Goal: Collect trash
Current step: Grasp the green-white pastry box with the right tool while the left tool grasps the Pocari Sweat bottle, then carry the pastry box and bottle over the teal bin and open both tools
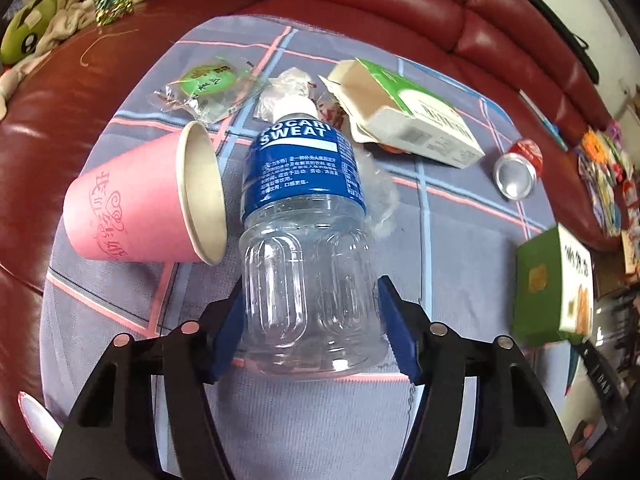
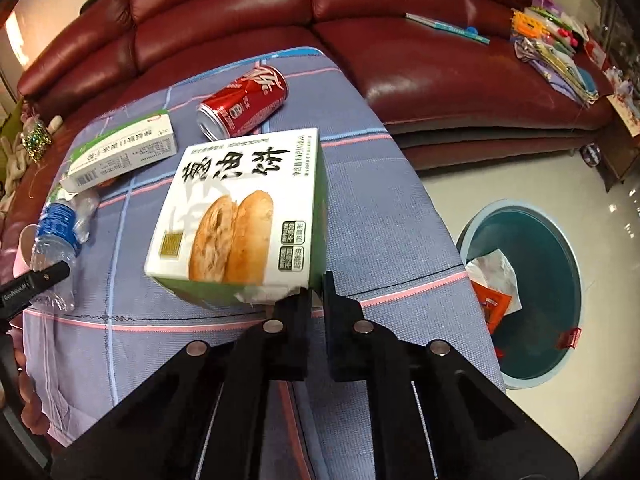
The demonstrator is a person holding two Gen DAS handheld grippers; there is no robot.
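Left tool (image 1: 310,316) brackets the Pocari Sweat bottle (image 1: 304,216), pads near contact; right tool (image 2: 316,300), clenched on the pancake box (image 2: 240,216) flap, should swing squarely over the right-hand bin (image 2: 524,296).

Red can (image 2: 243,101); pink cup (image 1: 140,204); blue-labelled clear bottle (image 1: 306,220); plaid cloth (image 2: 384,216).

One Pocari Sweat bottle (image 1: 304,216), centre of left wrist view. One pink paper cup (image 1: 148,208), left of it. One red soda can (image 2: 244,102), upper centre of right wrist view. Two cartons: one pastry box (image 2: 240,216), one green-and-white box (image 2: 124,152). One green-labelled clear wrapper (image 1: 208,88), upper left; crumpled clear plastic nearby, count unclear. One teal trash bin (image 2: 520,300), right side.
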